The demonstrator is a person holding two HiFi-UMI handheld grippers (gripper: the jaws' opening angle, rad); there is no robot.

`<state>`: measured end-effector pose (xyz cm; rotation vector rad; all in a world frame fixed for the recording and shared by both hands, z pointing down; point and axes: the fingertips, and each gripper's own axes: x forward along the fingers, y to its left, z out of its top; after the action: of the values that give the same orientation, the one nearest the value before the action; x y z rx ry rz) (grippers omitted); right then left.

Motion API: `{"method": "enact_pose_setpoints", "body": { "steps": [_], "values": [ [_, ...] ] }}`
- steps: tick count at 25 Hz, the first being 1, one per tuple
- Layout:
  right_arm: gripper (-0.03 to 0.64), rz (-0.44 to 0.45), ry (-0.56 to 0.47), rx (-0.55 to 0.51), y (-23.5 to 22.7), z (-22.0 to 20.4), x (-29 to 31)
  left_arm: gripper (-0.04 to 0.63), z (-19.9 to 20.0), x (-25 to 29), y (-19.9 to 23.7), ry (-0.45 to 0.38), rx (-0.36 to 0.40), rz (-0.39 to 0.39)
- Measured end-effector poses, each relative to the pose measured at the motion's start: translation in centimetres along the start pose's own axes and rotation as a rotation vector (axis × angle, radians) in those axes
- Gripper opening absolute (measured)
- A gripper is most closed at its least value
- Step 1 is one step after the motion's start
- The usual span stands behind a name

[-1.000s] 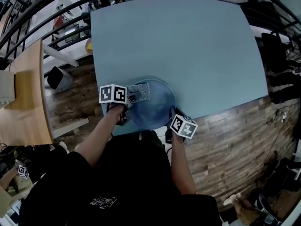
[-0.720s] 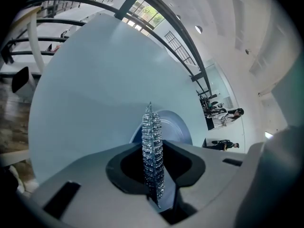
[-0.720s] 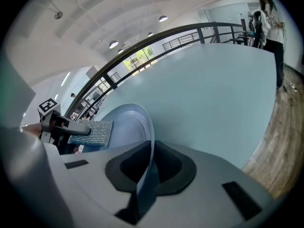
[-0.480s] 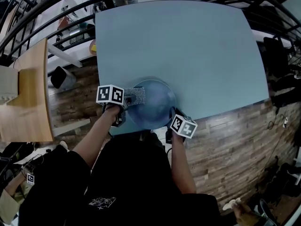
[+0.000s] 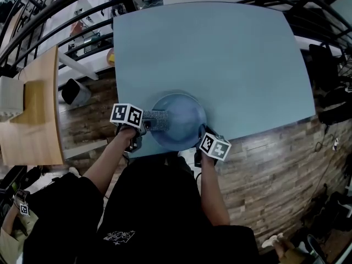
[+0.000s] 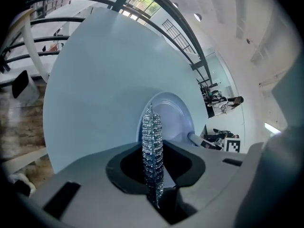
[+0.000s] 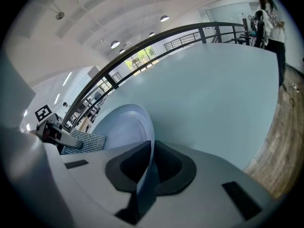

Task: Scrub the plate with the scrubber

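Plate (image 5: 184,120): smooth, slight gloss, soft sheen along rim; plastic or glazed, can't tell which. Scrubber (image 6: 152,141): silvery metal-look mesh, glittery, rough knit texture. Table (image 5: 220,54): smooth, matt, no grain. Left tongs (image 6: 153,172) & right tongs (image 7: 146,172): grey matt plastic shells, smooth, w/ black matt liners inside. Floor (image 5: 269,158): wood planks, visible grain, dull finish. Side worktop (image 5: 33,120): light wood, smooth, low sheen.

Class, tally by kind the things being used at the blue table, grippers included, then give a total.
plate: 1
scrubber: 1
grippers: 2, the left gripper and the right gripper
Total: 4
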<state>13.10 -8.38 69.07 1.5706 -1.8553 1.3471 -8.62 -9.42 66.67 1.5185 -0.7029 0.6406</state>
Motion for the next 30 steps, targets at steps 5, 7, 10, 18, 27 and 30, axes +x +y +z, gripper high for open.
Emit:
{"method": "enact_pose_setpoints", "body": {
  "steps": [5,7,10,18,27,30],
  "values": [
    [0.028,-0.001,-0.002,-0.003,-0.1,-0.1,0.1,0.092,-1.6,0.3,-0.2,0.061,0.043,-0.01],
    [0.028,0.0,-0.004,-0.006,-0.2,0.0,0.1,0.092,-2.2,0.5,-0.4,0.08,0.059,-0.012],
    [0.028,-0.001,-0.003,-0.007,-0.2,0.0,0.1,0.092,-2.8,0.8,-0.8,0.105,0.082,-0.015],
    [0.028,-0.005,0.0,-0.009,0.2,0.0,0.1,0.092,-4.0,1.5,-1.8,0.148,0.124,-0.028],
    [0.028,-0.008,0.001,-0.008,0.0,0.2,0.1,0.092,-4.3,3.6,-4.4,0.199,0.196,-0.038],
    [0.028,-0.009,0.002,-0.007,0.0,0.1,0.1,0.092,-4.4,4.3,-5.2,0.211,0.212,-0.047]
  ]
}}
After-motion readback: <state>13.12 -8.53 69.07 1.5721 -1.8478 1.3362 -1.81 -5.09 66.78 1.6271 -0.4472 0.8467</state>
